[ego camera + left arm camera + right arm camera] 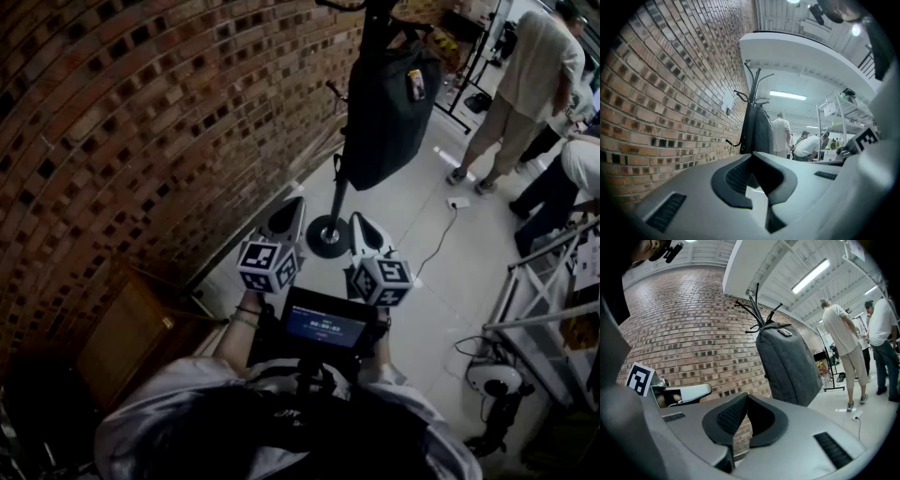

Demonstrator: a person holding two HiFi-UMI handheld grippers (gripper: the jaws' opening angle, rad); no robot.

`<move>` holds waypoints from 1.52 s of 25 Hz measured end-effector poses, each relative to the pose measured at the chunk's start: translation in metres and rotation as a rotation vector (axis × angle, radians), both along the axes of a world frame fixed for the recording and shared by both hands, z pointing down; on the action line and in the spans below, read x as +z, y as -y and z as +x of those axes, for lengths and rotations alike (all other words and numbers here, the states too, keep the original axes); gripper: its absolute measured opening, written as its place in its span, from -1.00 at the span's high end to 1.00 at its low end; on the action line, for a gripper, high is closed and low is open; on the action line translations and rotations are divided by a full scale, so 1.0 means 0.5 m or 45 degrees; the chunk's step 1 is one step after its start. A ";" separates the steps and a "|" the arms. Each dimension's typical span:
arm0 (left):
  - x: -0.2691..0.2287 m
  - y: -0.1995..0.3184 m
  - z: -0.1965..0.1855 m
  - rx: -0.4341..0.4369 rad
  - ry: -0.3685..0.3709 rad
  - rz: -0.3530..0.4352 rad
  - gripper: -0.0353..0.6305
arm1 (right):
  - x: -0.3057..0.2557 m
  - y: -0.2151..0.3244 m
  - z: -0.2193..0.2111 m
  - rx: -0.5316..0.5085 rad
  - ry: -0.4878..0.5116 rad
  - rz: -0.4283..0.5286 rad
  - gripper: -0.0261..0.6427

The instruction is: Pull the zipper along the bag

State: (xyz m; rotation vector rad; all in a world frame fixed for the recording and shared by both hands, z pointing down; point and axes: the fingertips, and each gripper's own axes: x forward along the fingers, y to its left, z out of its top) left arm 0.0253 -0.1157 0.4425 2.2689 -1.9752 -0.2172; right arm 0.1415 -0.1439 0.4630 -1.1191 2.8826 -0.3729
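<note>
Brick-walled workroom corner, lying under strip lights

A dark red brick wall (141, 122) is running along the left side, and a pale floor (412, 216) is spreading out to the right of it. A black coat stand (339, 192) is standing on a round base near the foot of the wall. A wooden cabinet (127, 342) is sitting against the bricks at the lower left. A white metal shelf rack (553, 272) is lining the right edge, and a thin cable (436, 246) is trailing across the floor. Overhead, a white overhang (801, 51) is jutting out from the wall, and a long strip light (787, 95) is glowing beneath it. People (525, 84) are standing at the far end.
</note>
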 end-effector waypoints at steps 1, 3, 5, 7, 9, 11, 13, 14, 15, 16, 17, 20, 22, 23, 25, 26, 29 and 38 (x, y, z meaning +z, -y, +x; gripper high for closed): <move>0.000 0.008 -0.010 0.000 -0.002 0.003 0.87 | 0.001 0.006 -0.009 -0.003 0.005 -0.005 0.92; 0.000 0.025 -0.029 0.004 -0.002 0.009 0.87 | -0.001 0.018 -0.027 -0.011 0.017 -0.021 0.92; 0.000 0.045 -0.047 0.019 0.000 0.017 0.87 | -0.008 0.030 -0.045 -0.013 0.027 -0.052 0.92; -0.003 0.068 -0.063 0.048 0.002 0.022 0.87 | -0.013 0.050 -0.063 0.007 0.032 -0.061 0.92; -0.006 0.095 -0.079 0.093 0.011 0.023 0.87 | -0.014 0.074 -0.085 0.043 0.021 -0.051 0.92; -0.012 0.128 -0.099 0.141 0.025 0.026 0.87 | -0.011 0.099 -0.111 0.074 0.011 -0.037 0.92; -0.022 0.163 -0.125 0.182 0.031 0.033 0.87 | -0.013 0.121 -0.140 0.101 0.013 -0.031 0.92; -0.027 0.180 -0.138 0.199 0.028 0.036 0.87 | -0.014 0.130 -0.152 0.119 0.010 -0.033 0.92; -0.031 0.195 -0.148 0.218 0.023 0.040 0.87 | -0.014 0.140 -0.162 0.143 0.005 -0.036 0.92; -0.035 0.210 -0.156 0.241 0.017 0.043 0.87 | -0.015 0.150 -0.169 0.173 -0.001 -0.040 0.92; -0.036 0.223 -0.162 0.268 0.011 0.044 0.87 | -0.015 0.160 -0.172 0.208 -0.004 -0.045 0.92; -0.041 0.255 -0.169 0.369 0.006 0.056 0.87 | -0.021 0.192 -0.175 0.313 0.010 -0.049 0.92; -0.059 0.271 -0.170 0.443 -0.012 0.092 0.87 | -0.023 0.209 -0.177 0.360 0.006 -0.051 0.92; -0.078 0.279 -0.170 0.480 -0.033 0.120 0.87 | -0.024 0.216 -0.179 0.378 0.002 -0.053 0.92; -0.134 0.293 -0.161 0.569 -0.055 0.201 0.87 | -0.026 0.225 -0.183 0.412 -0.008 -0.060 0.92; -0.169 0.300 -0.152 0.615 -0.032 0.253 0.87 | -0.027 0.228 -0.183 0.432 -0.013 -0.062 0.92; -0.272 0.325 -0.122 0.731 0.121 0.426 0.87 | -0.024 0.233 -0.179 0.494 -0.021 -0.061 0.92; -0.410 0.393 -0.001 1.213 -0.006 0.343 0.63 | -0.028 0.232 -0.146 0.638 -0.039 -0.040 0.92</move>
